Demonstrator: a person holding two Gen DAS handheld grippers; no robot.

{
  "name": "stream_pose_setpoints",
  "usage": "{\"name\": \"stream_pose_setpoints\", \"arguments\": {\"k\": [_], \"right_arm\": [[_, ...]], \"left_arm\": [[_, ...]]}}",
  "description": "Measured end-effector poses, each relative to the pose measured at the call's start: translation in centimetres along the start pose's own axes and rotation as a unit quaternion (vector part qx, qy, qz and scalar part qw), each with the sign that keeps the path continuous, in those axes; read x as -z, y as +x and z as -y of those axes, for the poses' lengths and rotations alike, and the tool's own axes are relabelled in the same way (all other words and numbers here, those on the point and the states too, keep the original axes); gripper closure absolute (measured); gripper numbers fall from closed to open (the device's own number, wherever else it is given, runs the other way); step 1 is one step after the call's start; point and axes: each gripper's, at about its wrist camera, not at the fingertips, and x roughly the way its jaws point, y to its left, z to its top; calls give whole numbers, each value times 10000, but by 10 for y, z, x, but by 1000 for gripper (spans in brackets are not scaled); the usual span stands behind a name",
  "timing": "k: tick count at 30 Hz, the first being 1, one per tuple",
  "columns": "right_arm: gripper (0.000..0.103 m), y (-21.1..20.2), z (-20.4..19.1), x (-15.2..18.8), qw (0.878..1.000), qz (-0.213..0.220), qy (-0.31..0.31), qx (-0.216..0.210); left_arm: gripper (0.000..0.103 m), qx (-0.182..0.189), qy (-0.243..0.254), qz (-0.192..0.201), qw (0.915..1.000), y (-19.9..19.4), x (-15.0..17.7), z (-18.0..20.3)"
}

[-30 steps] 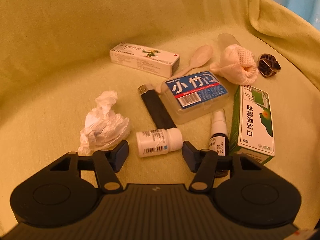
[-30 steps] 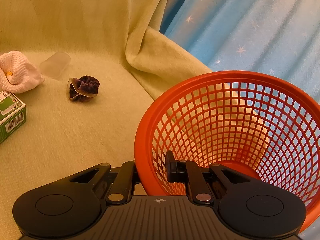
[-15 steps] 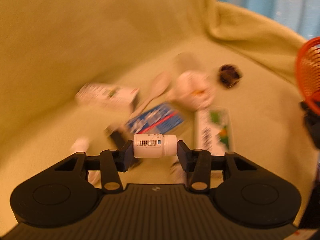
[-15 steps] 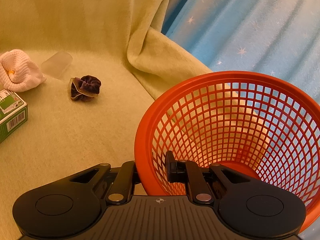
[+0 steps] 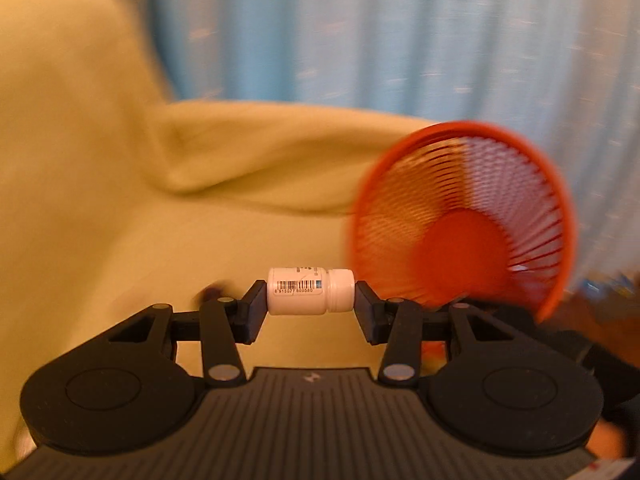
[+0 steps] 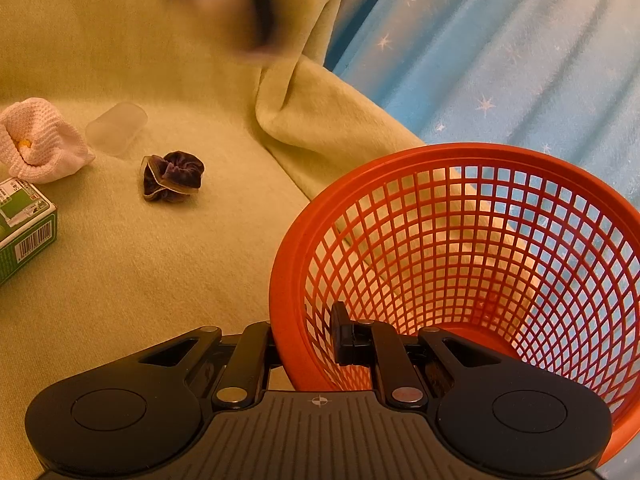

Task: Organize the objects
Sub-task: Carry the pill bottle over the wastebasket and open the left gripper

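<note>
A small white pill bottle (image 5: 310,291) with a barcode label lies crosswise between the pads of my left gripper (image 5: 308,304), which is shut on it and holds it up in the air. Ahead and to the right of it stands the orange mesh basket (image 5: 464,216), tilted with its mouth toward me. In the right wrist view my right gripper (image 6: 306,340) is shut on the near rim of that basket (image 6: 280,280), one finger outside and one inside. The basket looks empty.
On the yellow-green blanket (image 6: 160,260) lie a dark velvet scrunchie (image 6: 172,176), a white knitted sock (image 6: 36,140), a clear plastic cap (image 6: 116,128) and a green box (image 6: 24,228). A blurred hand with the other gripper (image 6: 232,12) passes at the top. Blue starred curtain (image 6: 500,60) behind.
My left gripper closed on the white pill bottle, lifted it off the blanket and swung right toward the orange basket. The right gripper and the basket have not moved.
</note>
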Motion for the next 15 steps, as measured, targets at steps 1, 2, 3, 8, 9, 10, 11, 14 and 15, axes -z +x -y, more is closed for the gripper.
{"name": "stream_pose_setpoints", "arguments": {"k": [1, 2, 3, 8, 9, 10, 11, 14, 15], "right_arm": [[95, 0, 0, 0, 10000, 3, 10, -2], [95, 0, 0, -1, 10000, 7, 19, -4], [95, 0, 1, -1, 10000, 11, 27, -4], [95, 1, 0, -1, 10000, 10, 25, -14], [95, 2, 0, -1, 10000, 5, 23, -19], [95, 3, 0, -2, 10000, 7, 21, -14], [95, 3, 0, -2, 10000, 0, 22, -8], [95, 4, -1, -2, 10000, 4, 22, -14], [95, 4, 0, -2, 10000, 8, 33, -16]], "left_arm": [[62, 151, 155, 21, 9998, 6, -10, 8], [62, 289, 283, 35, 9992, 12, -19, 16], [61, 437, 361, 40, 9984, 20, -28, 22], [38, 504, 399, 194, 9977, 39, -43, 37], [38, 423, 343, 234, 9982, 35, -40, 35], [38, 352, 256, 252, 9987, 32, -38, 29], [38, 255, 135, 251, 9993, 28, -32, 21], [37, -294, -309, 216, 9989, 7, -6, -15], [35, -508, -496, 199, 9973, -2, 7, -28]]}}
